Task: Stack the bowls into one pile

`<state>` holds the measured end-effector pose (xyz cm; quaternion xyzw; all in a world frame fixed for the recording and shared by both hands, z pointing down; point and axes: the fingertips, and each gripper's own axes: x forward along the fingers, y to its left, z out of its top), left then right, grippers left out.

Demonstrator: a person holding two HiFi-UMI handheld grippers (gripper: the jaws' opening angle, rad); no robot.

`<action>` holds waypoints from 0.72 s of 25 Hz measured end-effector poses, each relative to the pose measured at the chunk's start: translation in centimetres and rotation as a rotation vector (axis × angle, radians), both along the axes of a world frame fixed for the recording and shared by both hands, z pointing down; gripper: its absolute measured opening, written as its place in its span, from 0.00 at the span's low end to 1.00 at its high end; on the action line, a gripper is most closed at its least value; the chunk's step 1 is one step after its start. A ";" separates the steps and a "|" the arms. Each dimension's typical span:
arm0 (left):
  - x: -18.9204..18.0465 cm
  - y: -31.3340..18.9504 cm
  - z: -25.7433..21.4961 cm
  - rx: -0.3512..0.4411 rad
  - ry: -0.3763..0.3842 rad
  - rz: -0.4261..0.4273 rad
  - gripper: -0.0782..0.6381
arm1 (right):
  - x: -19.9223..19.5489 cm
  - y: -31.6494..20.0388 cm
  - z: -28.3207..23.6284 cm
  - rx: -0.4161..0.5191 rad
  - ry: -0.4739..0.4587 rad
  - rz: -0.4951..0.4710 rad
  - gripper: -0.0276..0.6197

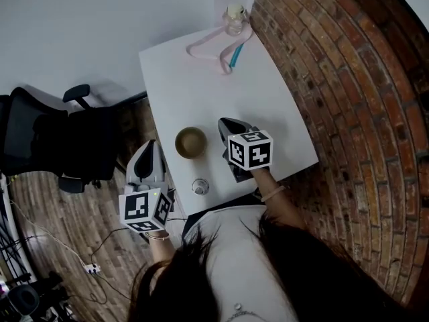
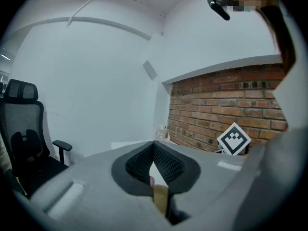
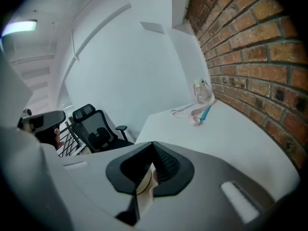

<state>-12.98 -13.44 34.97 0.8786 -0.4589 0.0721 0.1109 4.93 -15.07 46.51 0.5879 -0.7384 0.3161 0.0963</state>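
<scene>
White rectangular table (image 1: pixel 214 92), smooth matte top. One round bowl (image 1: pixel 191 141), dull gold-brown with a darker inside, sits upright near the near edge, closer to the left edge. Cannot tell whether it is a single bowl or several nested. It lies between the two grippers and touches neither.

A small shiny metal round object (image 1: pixel 200 186) sits right at the near edge, just nearer than the bowl.

Left gripper (image 1: pixel 150 146) is off the table's left edge, beside the near-left corner. Grey plastic body with a black-and-white marker cube at the back. In the left gripper view its black ribbed fingers (image 2: pixel 166 163) meet at the tips and grip nothing. A tan strip (image 2: pixel 161 196) shows in the gap behind the tips, and I cannot tell what it is.

Right gripper (image 1: pixel 226 123) is over the table, just right of the bowl. In the right gripper view its fingers (image 3: pixel 163 163) are also closed tip to tip and empty. A pale curved sliver (image 3: pixel 144 179) shows in the gap.

At the far-right corner stands a clear glass jar (image 1: pixel 234 19). A looped pink strap (image 1: pixel 208 45) and a blue pen (image 1: pixel 235 58) lie flat beside it.

A rough red brick wall (image 1: pixel 335 79) runs along the table's right edge. A black mesh office chair (image 1: pixel 40 139) stands left of the table on a wood plank floor (image 1: pixel 60 227).
</scene>
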 end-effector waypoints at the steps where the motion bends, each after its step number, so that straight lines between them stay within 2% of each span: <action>1: 0.3 -0.1 -0.2 0.005 -0.001 0.008 0.11 | 0.1 0.0 -0.4 0.015 0.006 0.004 0.05; 6: 1.6 -0.1 -0.8 0.016 -0.001 0.042 0.11 | 0.7 0.0 -2.3 0.100 0.050 0.008 0.05; 18: 4.3 0.3 -2.4 0.060 0.002 0.095 0.11 | 2.4 1.0 -5.9 0.218 0.108 0.033 0.05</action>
